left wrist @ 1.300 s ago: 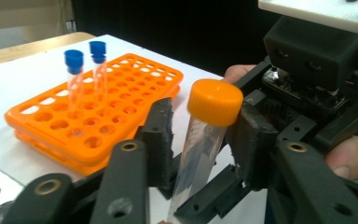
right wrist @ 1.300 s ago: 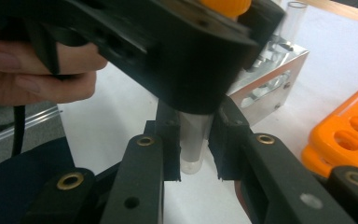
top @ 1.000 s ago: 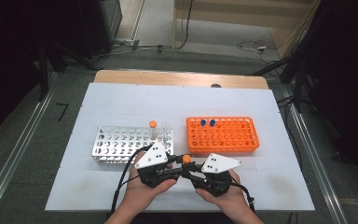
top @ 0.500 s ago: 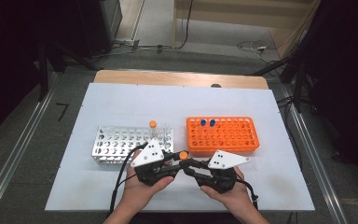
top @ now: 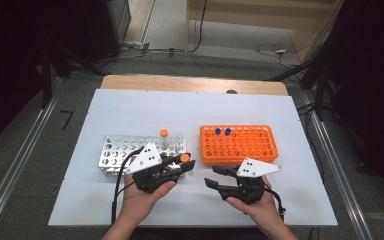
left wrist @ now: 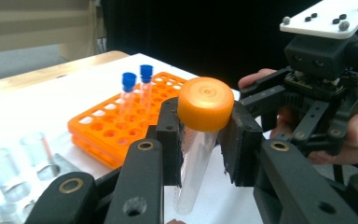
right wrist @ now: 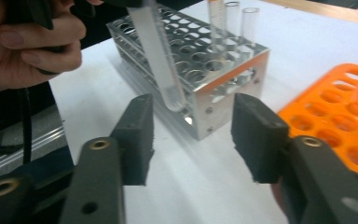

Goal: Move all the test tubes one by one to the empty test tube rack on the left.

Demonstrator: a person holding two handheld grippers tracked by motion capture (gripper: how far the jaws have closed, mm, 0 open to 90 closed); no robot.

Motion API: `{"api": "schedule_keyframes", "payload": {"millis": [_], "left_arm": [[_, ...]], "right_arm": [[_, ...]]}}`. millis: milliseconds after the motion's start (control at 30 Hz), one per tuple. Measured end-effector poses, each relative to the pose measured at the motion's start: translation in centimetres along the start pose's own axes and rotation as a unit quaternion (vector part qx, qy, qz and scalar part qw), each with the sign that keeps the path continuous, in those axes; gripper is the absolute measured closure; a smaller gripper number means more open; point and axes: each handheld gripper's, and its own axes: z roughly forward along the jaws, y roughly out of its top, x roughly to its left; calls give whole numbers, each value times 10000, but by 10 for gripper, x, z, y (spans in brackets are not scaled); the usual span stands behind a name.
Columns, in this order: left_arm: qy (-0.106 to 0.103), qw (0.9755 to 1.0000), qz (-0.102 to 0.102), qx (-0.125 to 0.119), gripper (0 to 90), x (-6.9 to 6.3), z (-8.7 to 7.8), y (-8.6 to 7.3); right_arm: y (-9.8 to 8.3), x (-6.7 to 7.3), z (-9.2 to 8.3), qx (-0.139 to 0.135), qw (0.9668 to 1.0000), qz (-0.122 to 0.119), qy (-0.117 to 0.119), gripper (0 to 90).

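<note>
My left gripper [top: 184,163] is shut on a clear tube with an orange cap [left wrist: 205,103], pads just under the cap, and holds it in the air in front of the silver rack [top: 115,155]. The tube's body [right wrist: 156,51] slants down in the right gripper view, its tip just beyond the right jaws. My right gripper [top: 214,176] stands apart to the right, in front of the orange rack [top: 237,145]. Its jaws [right wrist: 193,130] have just been opening, and nothing is between them.
The silver rack holds one orange-capped tube [top: 164,134] and a few clear uncapped ones beside it. Two blue-capped tubes [top: 222,131] stand in the orange rack's far left corner. Both racks sit on a white table top [top: 190,110], with floor and cables beyond.
The two grippers were together at the orange-capped tube. The right gripper has opened and drawn back to the right, while the left one keeps the tube.
</note>
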Motion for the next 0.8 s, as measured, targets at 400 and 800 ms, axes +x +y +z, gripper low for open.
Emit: {"api": "schedule_keyframes", "payload": {"millis": [400,800], "left_arm": [[328,9994,-39,-123,713,16,-19,6],[686,9973,-133,-215,713,34,-35,8]], "right_arm": [[-12,-24,-28,14,9985,117,-543,224],[-22,-42,-51,-4,9957,314,-871,33]]}}
